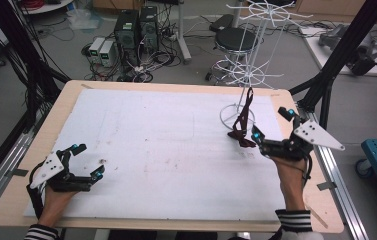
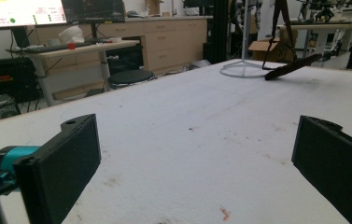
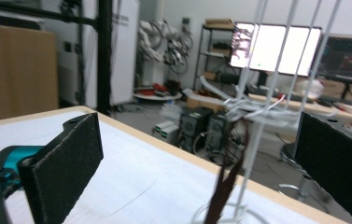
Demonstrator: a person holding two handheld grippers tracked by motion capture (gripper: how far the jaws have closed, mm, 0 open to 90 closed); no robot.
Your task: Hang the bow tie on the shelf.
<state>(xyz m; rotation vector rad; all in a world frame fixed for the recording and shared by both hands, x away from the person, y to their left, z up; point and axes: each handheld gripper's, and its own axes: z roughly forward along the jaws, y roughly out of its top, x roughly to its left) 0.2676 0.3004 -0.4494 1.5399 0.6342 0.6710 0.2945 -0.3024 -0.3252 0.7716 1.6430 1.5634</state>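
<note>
Resting on the near left part of the tabletop (image 1: pixel 76 95), the left tongs (image 1: pixel 87 161) stand wide with nothing between the jaws, close to the left and near edges of the white sheet (image 1: pixel 166 150) that covers most of the wooden top. Ahead of them, in the left gripper view, the sheet runs bare and flat all the way to the far right corner, marked by a few faint stains; that whole middle stretch is open room.

At the right side the right tongs (image 1: pixel 273 125) are also wide, with nothing pressed between the pads. They are held low over the sheet near the right edge, just beside a dark red strap (image 1: pixel 242 122). The strap hangs from a white wire rack (image 1: pixel 250 55) and its lower end lies folded on the sheet, touching it, beside the rack's ring base (image 1: pixel 227 116). In the right gripper view the strap (image 3: pixel 223 186) shows between the jaws but farther off, with the thin white rods of the rack (image 3: pixel 257 116) just behind it.

The rack stands at the far right of the tabletop, near the far edge, and its rods and arms crowd the space ahead of the right tongs. To the right of the hand, little sheet is left before the wooden rim, and a black frame post (image 1: pixel 343 50) rises just beyond that corner. Beyond the far edge, on the floor, are a round stool (image 1: pixel 235 39) and computer boxes (image 1: pixel 136 27) with tangled cables.
</note>
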